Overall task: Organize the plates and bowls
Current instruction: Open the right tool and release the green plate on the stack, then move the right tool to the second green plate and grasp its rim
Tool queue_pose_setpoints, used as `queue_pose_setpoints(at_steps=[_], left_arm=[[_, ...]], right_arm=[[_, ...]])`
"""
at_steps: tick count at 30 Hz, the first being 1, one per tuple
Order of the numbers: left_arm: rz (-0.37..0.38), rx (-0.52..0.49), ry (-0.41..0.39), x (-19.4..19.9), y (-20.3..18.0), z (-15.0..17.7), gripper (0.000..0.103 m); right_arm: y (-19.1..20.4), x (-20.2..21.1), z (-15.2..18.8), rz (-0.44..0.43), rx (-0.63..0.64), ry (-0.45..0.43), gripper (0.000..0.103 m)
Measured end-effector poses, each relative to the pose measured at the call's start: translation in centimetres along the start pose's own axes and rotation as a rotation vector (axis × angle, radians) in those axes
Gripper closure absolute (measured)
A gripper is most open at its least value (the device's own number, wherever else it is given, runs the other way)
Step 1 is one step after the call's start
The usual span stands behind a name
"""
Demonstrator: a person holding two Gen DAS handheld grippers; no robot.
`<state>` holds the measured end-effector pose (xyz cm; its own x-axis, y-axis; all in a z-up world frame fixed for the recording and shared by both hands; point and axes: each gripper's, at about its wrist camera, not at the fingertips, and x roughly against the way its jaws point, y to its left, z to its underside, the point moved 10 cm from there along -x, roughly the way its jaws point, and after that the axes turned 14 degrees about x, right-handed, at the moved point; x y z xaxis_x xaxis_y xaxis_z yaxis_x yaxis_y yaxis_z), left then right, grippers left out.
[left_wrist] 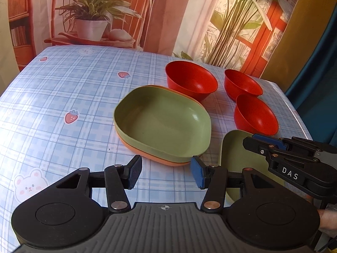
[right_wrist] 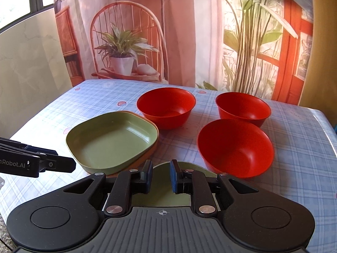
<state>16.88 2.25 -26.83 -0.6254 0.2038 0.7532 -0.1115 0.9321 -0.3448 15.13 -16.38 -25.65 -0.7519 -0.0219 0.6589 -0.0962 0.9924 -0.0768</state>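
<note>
The left gripper [left_wrist: 166,171] stands wide apart with nothing between its ribbed black pad and blue pad, hovering over bare tablecloth [left_wrist: 63,88] just short of the near edge of the stacked plates. The right gripper [right_wrist: 161,176] is parted only a narrow way; a second green plate [right_wrist: 160,198] lies under and between its fingers, but whether the pads touch it cannot be told. From the left wrist view this same plate [left_wrist: 233,158] sits at the table's near right, with the right gripper [left_wrist: 263,145] reaching across its far rim.

The stack is a smooth, matte green plate [left_wrist: 164,122] — a shallow rounded rectangle with a raised rim — nested in an orange plate [left_wrist: 134,147] of the same shape, whose edge shows beneath it.

Beyond stand three round red bowls, all upright and glossy inside: a far-left bowl [right_wrist: 166,107] just behind the stack, a far-right bowl [right_wrist: 243,108], and a near bowl [right_wrist: 234,147] close beside the right gripper — its rim nearly meets the far-right bowl's side.

The cloth, a blue plaid printed with strawberries and bears, lies open across the left half; its right edge runs close past the bowls. A printed backdrop [right_wrist: 168,31] of plants and a chair hangs behind the far edge.
</note>
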Motion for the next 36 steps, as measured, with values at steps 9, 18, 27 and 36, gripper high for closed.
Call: queue_pose_setpoints(at_steps=[9, 18, 27, 36], left_arm=[[0.045, -0.058, 0.052, -0.9, -3.3, 2.3, 0.05], [0.067, -0.077, 0.098, -2.6, -5.3, 3.3, 0.05], [0.068, -0.075, 0.149, -4.1, -5.6, 4.6, 0.052], [0.109, -0.092, 0.185, -4.9, -6.3, 5.5, 0.075]], right_arm=[[-3.2, 2.8, 3.2, 0.079, -0.079, -0.01, 0.085], [-5.2, 4.0, 6.0, 0.122, -0.141, -0.001, 0.085], [-6.5, 4.0, 8.0, 0.134, -0.207, 0.01, 0.078], [-5.8, 3.3, 9.5, 0.072, -0.255, 0.033, 0.077]])
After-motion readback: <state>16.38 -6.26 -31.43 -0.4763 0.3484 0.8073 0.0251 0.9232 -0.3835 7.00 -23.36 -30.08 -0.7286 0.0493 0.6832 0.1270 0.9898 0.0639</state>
